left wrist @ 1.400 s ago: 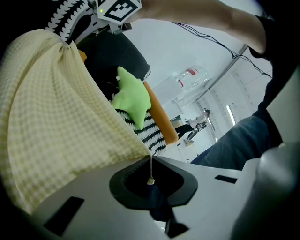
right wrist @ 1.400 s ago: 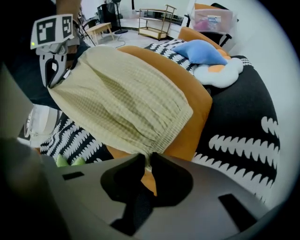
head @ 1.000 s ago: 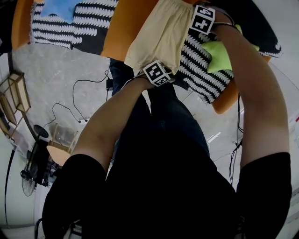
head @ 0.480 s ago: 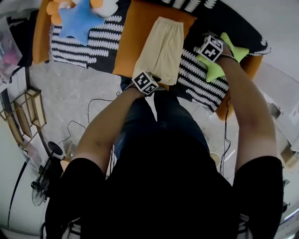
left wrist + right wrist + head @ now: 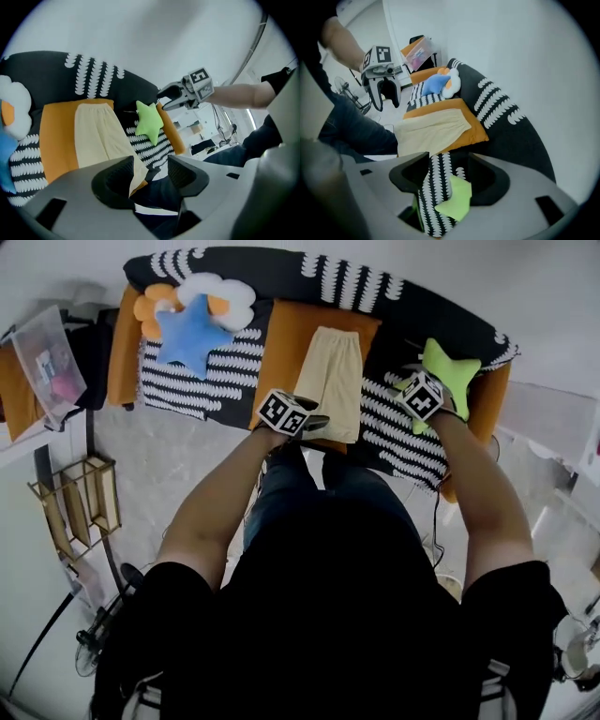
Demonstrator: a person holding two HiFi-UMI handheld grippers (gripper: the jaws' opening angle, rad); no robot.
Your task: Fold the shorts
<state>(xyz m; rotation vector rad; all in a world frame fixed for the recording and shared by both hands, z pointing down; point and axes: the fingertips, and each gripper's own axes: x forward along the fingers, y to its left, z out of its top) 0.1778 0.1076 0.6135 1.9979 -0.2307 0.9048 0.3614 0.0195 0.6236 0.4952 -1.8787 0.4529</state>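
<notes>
A clear bag hangs at nine o'clock of the sofa, with a wooden rack on the floor at seven o'clock of it; on the sofa's left end lie a blue star, an orange pillow and a white cloud, bunched and touching; the sofa wears a black cover with white stripes, and an orange cushion sits at its middle.

The left gripper hangs off the sofa's front edge, at seven o'clock of the shorts; its jaws have just been opening and stand apart, released, with nothing pinched; in the left gripper view only the near corner of the shorts shows in the gap, behind the jaws and clear of them.

The shorts, cream, lie folded into a long narrow strip on the orange cushion, waistband toward the sofa's back, hem at the front edge.

The right gripper hovers at four o'clock of the shorts, well apart from them; its jaws have likewise just been opening and are released, empty; between them the right gripper view shows striped cover and the green star below, untouched; that star lies at the sofa's right end, at three o'clock of the shorts.
</notes>
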